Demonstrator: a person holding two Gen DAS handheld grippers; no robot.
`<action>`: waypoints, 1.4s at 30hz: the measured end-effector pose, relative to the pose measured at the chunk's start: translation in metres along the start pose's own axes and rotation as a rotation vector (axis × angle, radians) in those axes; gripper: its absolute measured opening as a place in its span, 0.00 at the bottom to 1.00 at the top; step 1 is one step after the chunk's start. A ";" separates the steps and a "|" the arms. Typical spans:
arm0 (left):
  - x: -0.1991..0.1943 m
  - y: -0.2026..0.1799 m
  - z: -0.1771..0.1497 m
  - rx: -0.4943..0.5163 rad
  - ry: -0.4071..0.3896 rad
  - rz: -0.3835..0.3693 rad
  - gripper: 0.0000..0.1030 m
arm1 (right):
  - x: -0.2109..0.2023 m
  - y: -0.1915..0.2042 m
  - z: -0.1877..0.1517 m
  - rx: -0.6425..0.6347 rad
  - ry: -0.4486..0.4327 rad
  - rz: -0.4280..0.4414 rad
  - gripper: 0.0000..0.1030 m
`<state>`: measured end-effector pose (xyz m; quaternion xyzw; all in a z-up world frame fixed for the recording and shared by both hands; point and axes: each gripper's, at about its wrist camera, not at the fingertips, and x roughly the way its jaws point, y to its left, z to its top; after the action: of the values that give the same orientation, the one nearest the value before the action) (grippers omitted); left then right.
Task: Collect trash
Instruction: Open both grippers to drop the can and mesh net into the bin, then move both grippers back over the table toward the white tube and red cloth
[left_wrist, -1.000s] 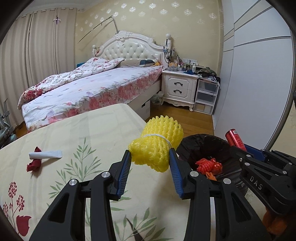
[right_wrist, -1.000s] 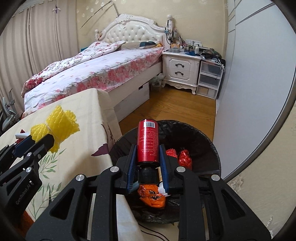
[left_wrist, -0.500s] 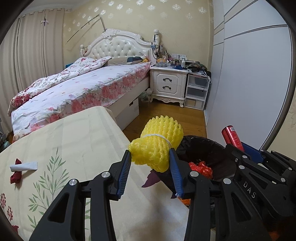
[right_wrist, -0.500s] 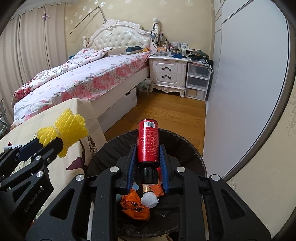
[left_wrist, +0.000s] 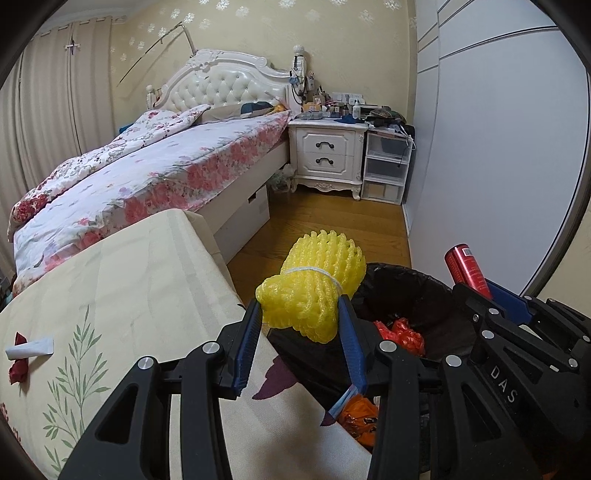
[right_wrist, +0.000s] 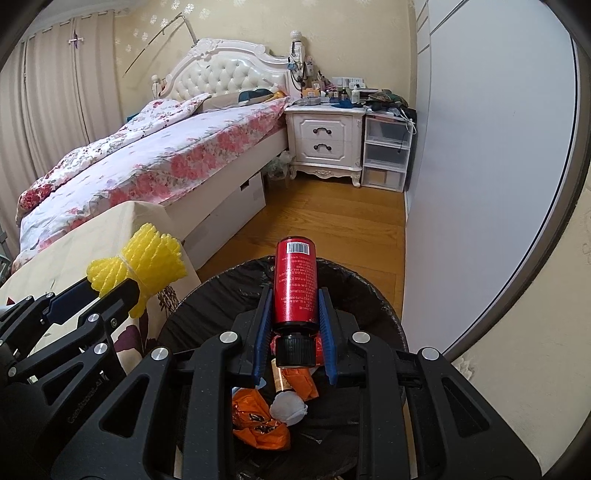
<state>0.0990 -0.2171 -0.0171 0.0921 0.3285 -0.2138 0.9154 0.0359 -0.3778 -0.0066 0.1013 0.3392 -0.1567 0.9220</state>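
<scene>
Carrying two pieces at once, we have the right tool (right_wrist: 294, 325) pinching a red bottle (right_wrist: 294, 284) directly above the black-lined bin (right_wrist: 373, 295), and the left tool (left_wrist: 301, 332) pinching a yellow foam net (left_wrist: 314, 291) at the tabletop (left_wrist: 129, 280) edge beside it; next, we judge, spread each over the bin, foam shifted further right first

The left gripper (left_wrist: 301, 325) has its jaws closed on the yellow foam net (left_wrist: 314, 291), and the right gripper (right_wrist: 293, 325), just beside it, clamps the red bottle (right_wrist: 294, 284) pointing forward
</scene>
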 end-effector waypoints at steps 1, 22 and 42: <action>0.001 -0.001 0.000 0.002 0.002 -0.001 0.41 | 0.001 0.000 0.000 0.003 0.001 -0.001 0.23; 0.012 -0.003 0.003 -0.005 0.038 -0.004 0.68 | 0.007 -0.011 0.004 0.042 -0.015 -0.041 0.49; 0.005 0.005 -0.001 -0.023 0.038 0.020 0.74 | 0.013 -0.015 0.000 0.058 0.006 -0.072 0.73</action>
<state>0.1042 -0.2136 -0.0207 0.0889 0.3475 -0.1992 0.9119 0.0397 -0.3950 -0.0160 0.1163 0.3408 -0.1993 0.9114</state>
